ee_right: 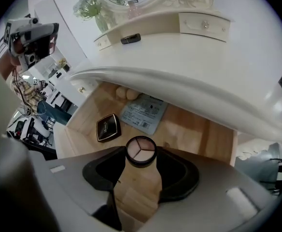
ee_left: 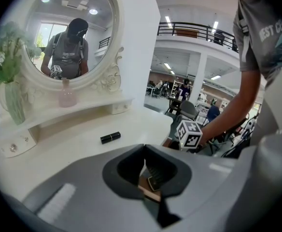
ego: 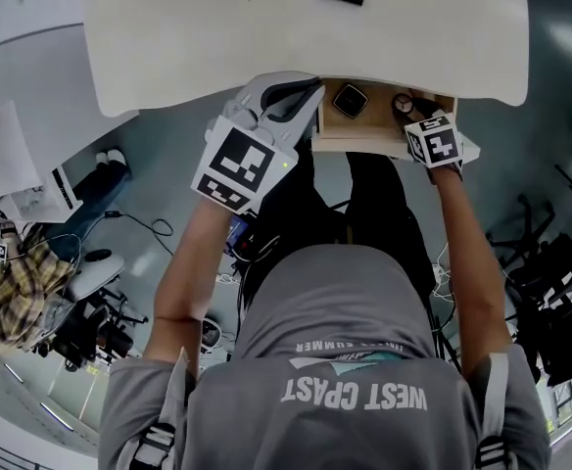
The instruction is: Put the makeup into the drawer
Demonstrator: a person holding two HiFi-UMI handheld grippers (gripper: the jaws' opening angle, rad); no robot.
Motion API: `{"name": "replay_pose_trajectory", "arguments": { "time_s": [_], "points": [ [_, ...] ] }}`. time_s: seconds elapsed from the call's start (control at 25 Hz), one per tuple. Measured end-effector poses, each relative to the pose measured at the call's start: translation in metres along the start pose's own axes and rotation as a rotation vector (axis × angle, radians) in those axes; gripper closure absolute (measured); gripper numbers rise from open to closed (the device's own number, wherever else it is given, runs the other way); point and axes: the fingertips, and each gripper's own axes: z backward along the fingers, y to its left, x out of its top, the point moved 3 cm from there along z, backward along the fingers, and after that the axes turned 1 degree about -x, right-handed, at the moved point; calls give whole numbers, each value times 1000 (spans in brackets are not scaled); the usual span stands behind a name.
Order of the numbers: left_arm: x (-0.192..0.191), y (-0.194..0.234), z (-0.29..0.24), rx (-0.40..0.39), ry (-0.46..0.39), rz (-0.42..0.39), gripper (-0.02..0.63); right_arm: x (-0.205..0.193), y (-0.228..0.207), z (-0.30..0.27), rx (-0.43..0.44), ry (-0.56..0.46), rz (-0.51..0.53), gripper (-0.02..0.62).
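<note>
While my right gripper [ee_right: 141, 153] points steeply down over the open drawer [ee_right: 199, 137], its jaws grasp the round makeup palette [ee_right: 141, 149] by its rim, near a black compact [ee_right: 107, 127] lying on the drawer floor. My left gripper [ee_left: 144, 150] is clenched, tips together, with nothing seen between them.

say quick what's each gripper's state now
left gripper: tongs closed, empty
right gripper: tongs closed on the round palette
</note>
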Motion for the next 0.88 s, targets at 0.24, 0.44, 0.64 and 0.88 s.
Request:
{"name": "replay_pose_trajectory", "arguments": {
  "time_s": [0.24,0.44,0.64,0.88],
  "points": [
    [-1,-2,7,11,-5,-3,604,-7,1,-16,29,118,8,388],
    [4,-5,16,20,-10,-10,604,-12,-1,-26,51,209,-2,385],
    [10,-7,27,39,-24,-22,604,-13,-6,-33,44,245,-1,380],
    [20,-12,50,62,-38,-32,604,-5,-2,-2,22,191,-4,385]
  ]
}}
